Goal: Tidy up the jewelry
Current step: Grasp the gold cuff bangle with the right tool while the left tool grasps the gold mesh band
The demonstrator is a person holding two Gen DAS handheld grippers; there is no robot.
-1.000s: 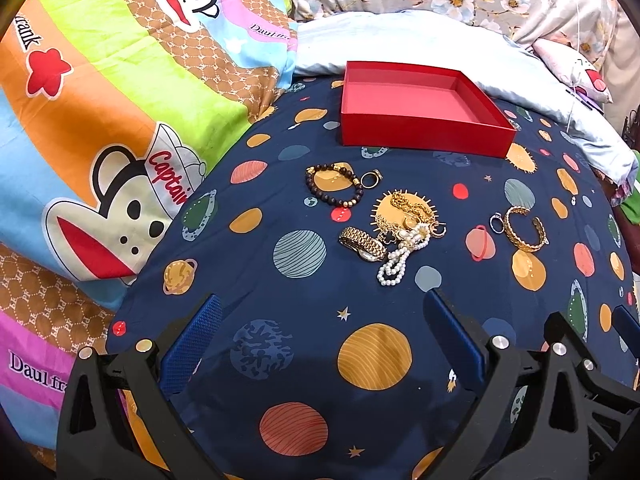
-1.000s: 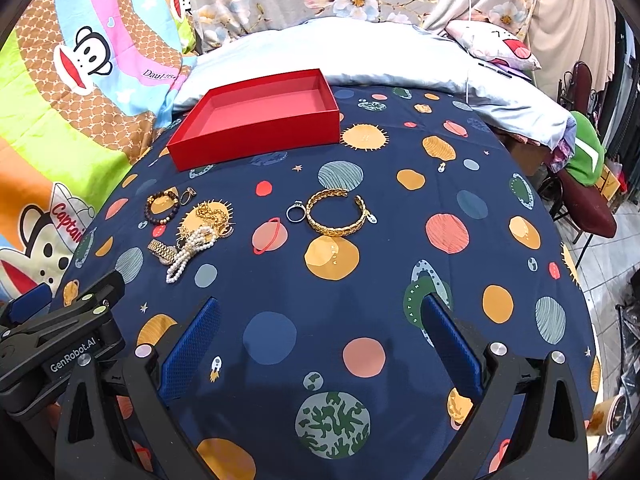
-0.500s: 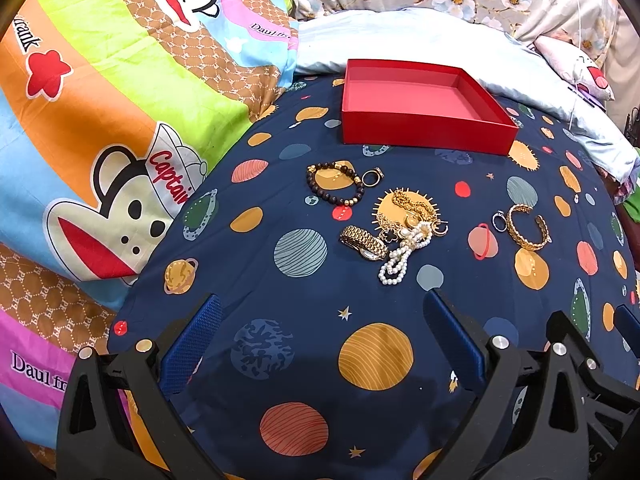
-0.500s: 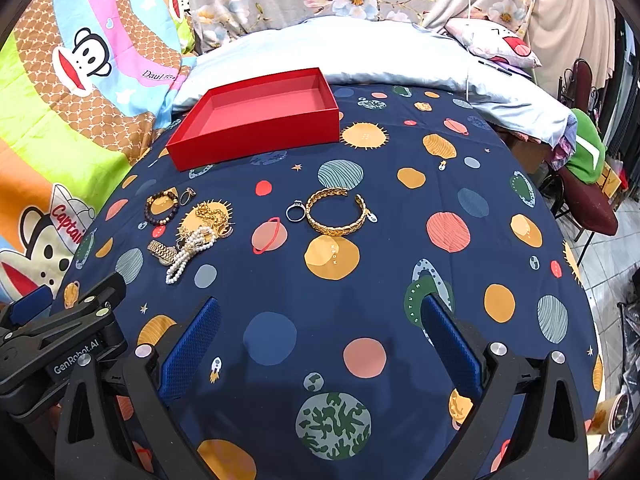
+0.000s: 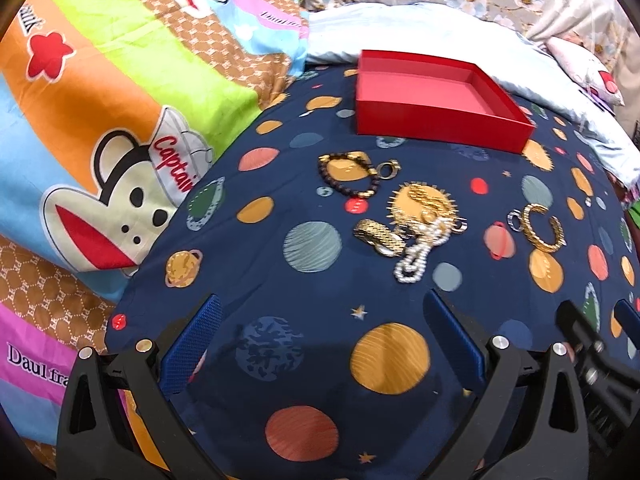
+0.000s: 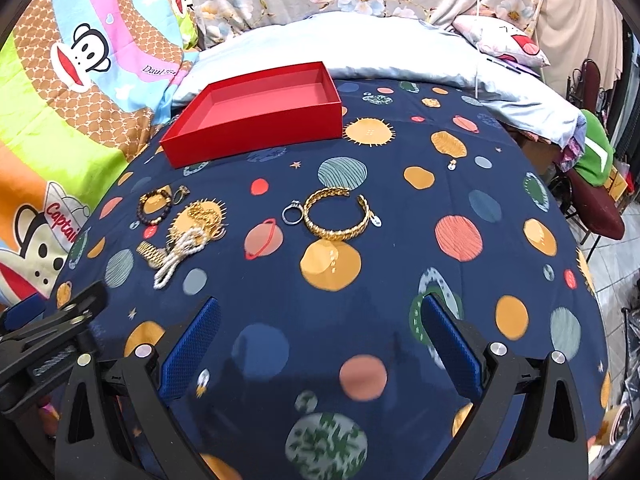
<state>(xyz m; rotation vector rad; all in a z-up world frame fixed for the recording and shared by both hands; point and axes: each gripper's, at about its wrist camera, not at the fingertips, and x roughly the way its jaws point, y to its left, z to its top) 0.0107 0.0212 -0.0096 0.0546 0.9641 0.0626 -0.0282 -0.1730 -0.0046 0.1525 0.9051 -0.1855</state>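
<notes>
Only the right view shows the small earring [image 6: 452, 164] far ahead of the spread right gripper [image 6: 319, 346]; the left gripper [image 5: 320, 342], also spread, faces the empty shallow red cardboard box [image 5: 436, 120].

I see bare planet-print bedspread [image 5: 312, 344] ahead of my left gripper [image 5: 320, 340] up to the pearl strand [image 5: 416, 256] | my right gripper [image 6: 320, 340] has bare cloth ahead up to the gold cuff bracelet [image 6: 336, 216] | red box [image 6: 256, 116] walls stand beyond both.

The left gripper [image 5: 320, 344] moved slightly forward toward the pearl bracelet [image 5: 416, 256], and the right gripper [image 6: 318, 344] edged toward the gold cuff bangle [image 6: 336, 216]; both views blurred with motion.
</notes>
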